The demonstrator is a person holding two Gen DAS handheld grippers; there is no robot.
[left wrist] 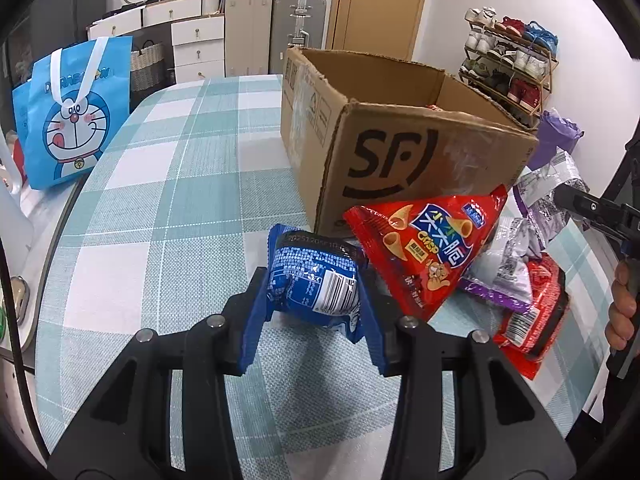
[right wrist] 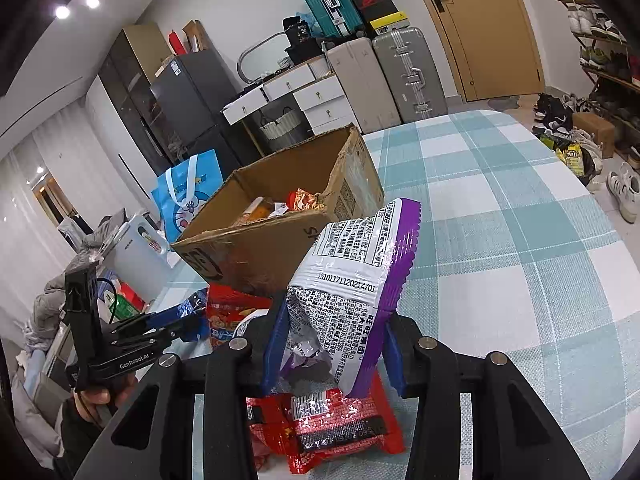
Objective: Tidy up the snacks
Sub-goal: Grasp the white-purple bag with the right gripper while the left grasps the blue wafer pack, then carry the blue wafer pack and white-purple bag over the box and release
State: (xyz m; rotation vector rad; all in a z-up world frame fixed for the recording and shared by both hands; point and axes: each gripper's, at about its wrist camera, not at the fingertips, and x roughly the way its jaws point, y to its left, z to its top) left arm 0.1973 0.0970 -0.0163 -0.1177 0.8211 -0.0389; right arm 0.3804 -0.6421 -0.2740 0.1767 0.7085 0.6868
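Note:
My left gripper [left wrist: 315, 276] is shut on a small blue snack packet [left wrist: 316, 294], its blue pads pressing both sides just above the checked tablecloth. In the right wrist view my right gripper [right wrist: 336, 312] is shut on a crinkled purple-and-white snack bag [right wrist: 352, 256], held upright. An open cardboard box [left wrist: 400, 152] stands just behind, with several snacks inside [right wrist: 300, 200]. A red triangular crisp bag [left wrist: 428, 248] leans against its front. A flat red packet [right wrist: 332, 428] lies under the right gripper. The left gripper [right wrist: 188, 326] also shows at the left of that view.
Another purple-and-white bag [left wrist: 508, 276] lies in the pile right of the box. A blue cartoon tote bag [left wrist: 76, 116] stands beyond the table's left edge. Suitcases [left wrist: 298, 28], drawers and a shoe rack [left wrist: 508, 68] line the room. Checked cloth [left wrist: 180, 184] stretches left of the box.

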